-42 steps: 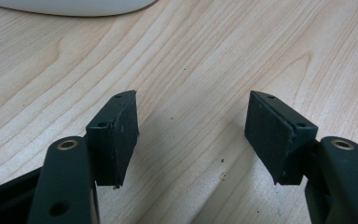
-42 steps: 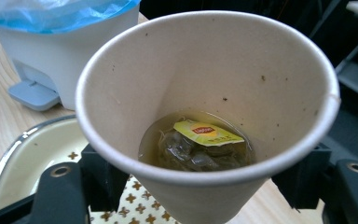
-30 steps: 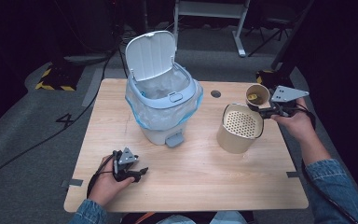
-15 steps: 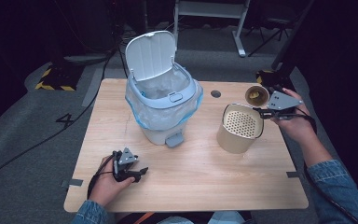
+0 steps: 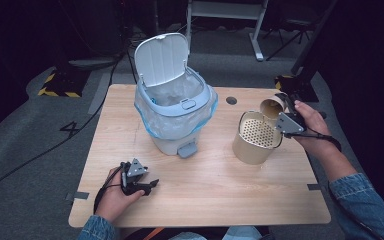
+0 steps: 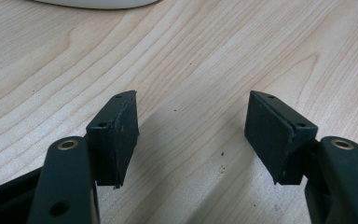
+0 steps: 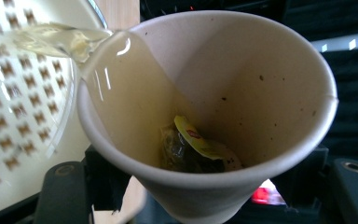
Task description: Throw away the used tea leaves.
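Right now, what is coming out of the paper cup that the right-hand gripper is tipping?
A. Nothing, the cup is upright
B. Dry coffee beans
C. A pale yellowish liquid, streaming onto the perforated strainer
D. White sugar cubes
C: in the right gripper view the paper cup is tilted and a pale liquid runs over its rim onto the perforated strainer, while a tea bag stays at the bottom.
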A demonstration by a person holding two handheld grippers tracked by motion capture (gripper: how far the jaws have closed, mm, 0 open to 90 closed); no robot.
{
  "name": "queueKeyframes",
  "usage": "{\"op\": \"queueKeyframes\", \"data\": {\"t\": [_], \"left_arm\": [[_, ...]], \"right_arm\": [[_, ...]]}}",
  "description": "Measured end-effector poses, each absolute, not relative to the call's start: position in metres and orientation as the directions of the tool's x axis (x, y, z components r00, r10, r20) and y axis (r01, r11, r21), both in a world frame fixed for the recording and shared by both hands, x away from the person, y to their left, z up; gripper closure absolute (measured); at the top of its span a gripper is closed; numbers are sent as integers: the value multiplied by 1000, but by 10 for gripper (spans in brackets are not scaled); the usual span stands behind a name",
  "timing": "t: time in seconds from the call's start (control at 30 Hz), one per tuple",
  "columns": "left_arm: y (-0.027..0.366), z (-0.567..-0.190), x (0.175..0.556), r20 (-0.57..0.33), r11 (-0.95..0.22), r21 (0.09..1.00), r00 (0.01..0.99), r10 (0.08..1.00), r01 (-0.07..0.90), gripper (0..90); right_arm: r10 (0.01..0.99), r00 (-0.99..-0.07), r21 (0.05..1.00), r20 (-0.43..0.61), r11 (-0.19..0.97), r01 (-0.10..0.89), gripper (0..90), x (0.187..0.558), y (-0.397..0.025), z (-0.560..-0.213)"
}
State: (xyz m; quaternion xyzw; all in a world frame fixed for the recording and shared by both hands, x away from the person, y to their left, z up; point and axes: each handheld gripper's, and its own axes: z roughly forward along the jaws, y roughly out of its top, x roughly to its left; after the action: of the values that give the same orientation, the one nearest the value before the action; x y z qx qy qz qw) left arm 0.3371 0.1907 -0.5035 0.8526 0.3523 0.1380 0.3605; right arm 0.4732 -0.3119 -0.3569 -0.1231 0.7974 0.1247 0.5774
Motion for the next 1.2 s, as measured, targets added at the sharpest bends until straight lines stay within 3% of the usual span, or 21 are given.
{"op": "queueKeyframes", "data": {"t": [0.23,0.27,0.33,0.43,0.47,0.5,0.57,0.67,0.97,1.2], "left_arm": [[191,-503,337,-19,-492,712,714,700,501,353],[191,-503,337,-19,-492,712,714,700,501,353],[191,-503,337,-19,-492,712,714,700,501,353],[191,-503,337,-19,-492,712,714,700,502,353],[191,-503,337,-19,-492,712,714,700,502,354],[191,-503,337,-19,-491,712,714,700,502,354],[191,-503,337,-20,-491,712,713,700,502,354],[191,-503,337,-20,-491,712,714,700,502,353],[191,-503,337,-21,-491,712,714,700,502,353],[191,-503,337,-21,-490,712,713,700,502,353]], "right_arm": [[-268,-139,-212,-953,922,-324,314,462,-306,-363],[-268,-139,-212,-953,922,-324,314,462,-306,-363],[-357,-77,-319,-931,898,-304,314,458,-305,-366],[-404,-53,-372,-913,880,-295,314,457,-304,-367],[-482,4,-464,-876,842,-277,314,454,-303,-370],[-482,4,-464,-876,842,-277,314,454,-303,-370],[-561,92,-564,-823,787,-250,314,451,-301,-374],[-621,148,-637,-770,737,-226,314,447,-298,-377],[-731,229,-766,-643,619,-174,315,442,-290,-382],[-767,260,-809,-587,569,-148,315,441,-290,-381]]}}
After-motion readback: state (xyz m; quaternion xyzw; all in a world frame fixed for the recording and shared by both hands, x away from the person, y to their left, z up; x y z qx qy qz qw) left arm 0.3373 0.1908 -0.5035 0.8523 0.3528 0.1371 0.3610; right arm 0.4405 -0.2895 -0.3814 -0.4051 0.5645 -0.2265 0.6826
